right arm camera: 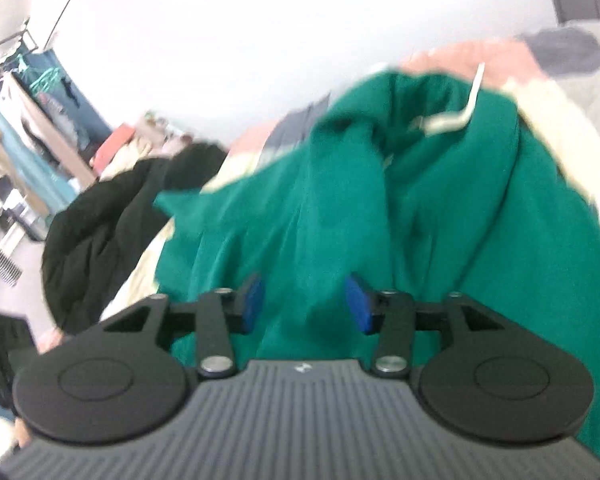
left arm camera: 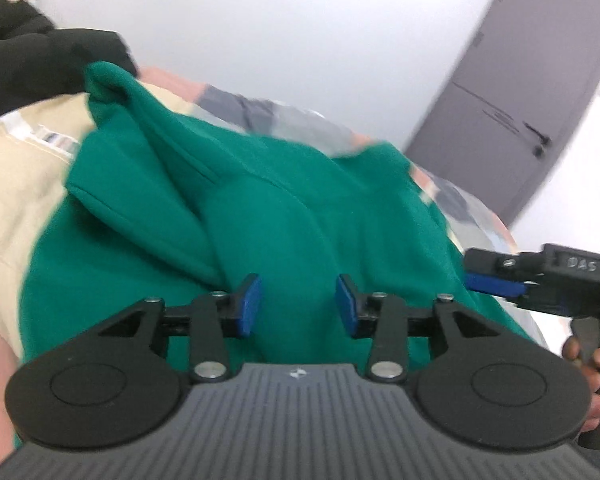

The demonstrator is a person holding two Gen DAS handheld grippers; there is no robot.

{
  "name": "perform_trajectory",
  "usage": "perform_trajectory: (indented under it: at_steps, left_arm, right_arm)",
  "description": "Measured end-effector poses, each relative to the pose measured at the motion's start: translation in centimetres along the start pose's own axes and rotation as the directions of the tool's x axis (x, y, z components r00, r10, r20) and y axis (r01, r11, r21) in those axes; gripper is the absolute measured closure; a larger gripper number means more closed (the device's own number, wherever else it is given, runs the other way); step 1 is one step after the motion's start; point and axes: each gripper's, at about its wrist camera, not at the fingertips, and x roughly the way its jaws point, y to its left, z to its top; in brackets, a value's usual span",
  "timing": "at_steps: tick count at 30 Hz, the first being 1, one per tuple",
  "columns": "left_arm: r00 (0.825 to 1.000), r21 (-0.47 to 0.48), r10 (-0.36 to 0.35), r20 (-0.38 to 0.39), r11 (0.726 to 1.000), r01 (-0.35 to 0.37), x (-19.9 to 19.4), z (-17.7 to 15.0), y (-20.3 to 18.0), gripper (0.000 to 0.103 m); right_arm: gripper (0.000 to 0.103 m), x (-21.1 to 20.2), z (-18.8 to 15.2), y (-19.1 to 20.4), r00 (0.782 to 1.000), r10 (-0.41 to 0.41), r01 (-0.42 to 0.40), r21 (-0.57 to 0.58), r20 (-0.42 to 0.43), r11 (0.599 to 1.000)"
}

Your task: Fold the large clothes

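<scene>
Here, green garment (left arm camera: 284, 216) lies rumpled on patchwork bedspread (left arm camera: 20, 184), beside black clothing (left arm camera: 24, 60). Fabric looks thick, soft, limp: likely moderate weight, drapes and bunches, no fragility, little slip. Best hold judged at seamed hem or edge fold, single layer pinched, not bulk mid-panel. White drawcord (right arm camera: 456, 116) marks hood end in right view. Left gripper (left arm camera: 299, 305) angled down over cloth, jaws parted, nothing clamped. Right gripper (right arm camera: 306, 302) likewise tilted down, jaws apart, cloth beneath, ungrasped; person's hand (left arm camera: 592, 364) on its handle.
</scene>
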Motion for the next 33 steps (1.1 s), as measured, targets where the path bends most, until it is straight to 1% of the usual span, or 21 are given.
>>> perform_trajectory:
  at_steps: [1,3,6,8,11,14,15,16,17,18,19,20,21,23,25,26,28,30,31,33]
  left_arm:
    - [1.000,-0.017,0.009,0.007,1.000,-0.009,0.2,0.4,0.6,0.056]
    - [0.999,-0.064,0.025,0.029,0.998,-0.023,1.1,1.2,1.7,0.054]
    - [0.998,-0.120,0.018,0.056,0.993,-0.011,2.5,2.0,3.0,0.054]
    - [0.998,-0.125,0.020,0.064,0.992,-0.012,3.5,2.3,3.3,0.054]
    - [0.997,-0.101,0.032,0.073,0.995,-0.024,4.5,2.4,3.4,0.054]
    - [0.997,-0.101,0.035,0.072,0.995,-0.028,5.7,2.8,3.4,0.057]
    - [0.997,-0.097,0.034,0.070,0.995,-0.027,6.1,2.9,3.3,0.065]
    - [0.997,-0.090,0.037,0.071,0.995,-0.031,6.5,3.1,3.3,0.077]
    - [0.996,-0.082,0.045,0.076,0.996,-0.039,6.7,3.2,3.2,0.083]
    - [0.996,-0.079,0.042,0.084,0.996,-0.035,6.7,3.4,3.3,0.090]
    - [0.995,-0.082,0.027,0.096,0.996,-0.020,6.6,3.5,3.4,0.095]
    - [0.993,-0.085,0.014,0.115,0.996,-0.004,6.3,3.8,3.5,0.095]
    - [0.990,-0.087,0.010,0.141,0.996,0.003,6.0,4.2,3.5,0.096]
    - [0.976,-0.098,0.001,0.218,0.995,0.021,4.8,5.0,3.6,0.096]
    - [0.966,-0.125,-0.013,0.260,0.991,0.047,4.0,6.1,4.0,0.096]
    - [0.962,-0.130,-0.013,0.274,0.990,0.051,3.7,6.5,4.1,0.096]
    - [0.952,-0.107,0.013,0.307,0.994,0.021,3.7,7.1,4.0,0.096]
    - [0.939,-0.103,0.097,0.329,0.992,-0.066,4.1,7.0,4.4,0.098]
    - [0.940,-0.121,0.125,0.317,0.988,-0.091,4.5,6.8,5.1,0.098]
    - [0.952,-0.171,0.134,0.277,0.981,-0.089,5.2,6.4,6.8,0.098]
  right_arm:
    - [0.045,0.6,0.9,-0.1,1.000,-0.020,0.020,0.007,0.013,1.000]
    - [0.045,2.0,2.3,-0.6,0.999,-0.032,0.031,0.017,0.010,0.999]
    - [0.045,4.5,3.7,-1.2,0.999,-0.040,0.040,0.026,0.008,0.999]
    - [0.046,5.8,4.3,-1.7,0.997,-0.069,0.069,0.014,0.035,0.998]
    - [0.045,7.7,4.7,-2.6,0.994,-0.094,0.093,0.018,0.053,0.995]
    - [0.045,9.6,4.7,-3.5,0.994,-0.098,0.098,0.005,0.045,0.995]
    - [0.045,10.1,4.7,-3.9,0.995,-0.094,0.093,0.018,0.036,0.995]
    - [0.045,10.5,4.7,-4.4,0.997,-0.079,0.078,0.033,0.027,0.996]
    - [0.047,10.8,4.7,-4.7,0.998,-0.065,0.064,0.039,0.022,0.997]
    - [0.053,10.8,4.7,-4.7,0.998,-0.059,0.058,0.032,0.028,0.998]
    - [0.074,10.8,4.9,-4.6,0.998,-0.052,0.051,0.014,0.035,0.999]
    - [0.087,10.6,5.1,-4.3,0.998,-0.048,0.048,0.001,0.043,0.999]
    - [0.090,10.2,5.4,-3.9,0.998,-0.032,0.033,-0.007,0.061,0.999]
    - [0.092,9.6,6.5,-3.3,0.994,0.000,0.004,-0.035,0.112,0.999]
    - [0.092,9.1,7.6,-2.8,0.983,0.031,-0.020,-0.066,0.180,0.998]
    - [0.092,9.3,8.2,-3.0,0.981,0.042,-0.032,-0.056,0.192,0.998]
    - [0.092,10.0,8.8,-3.4,0.980,0.047,-0.042,-0.027,0.194,0.999]
    - [0.092,11.0,8.9,-3.7,0.981,0.026,-0.020,-0.035,0.191,0.999]
    - [0.092,11.4,8.6,-3.9,0.982,0.001,0.010,-0.055,0.191,0.998]
    - [0.092,12.5,7.7,-5.1,0.986,-0.047,0.059,-0.068,0.162,0.996]
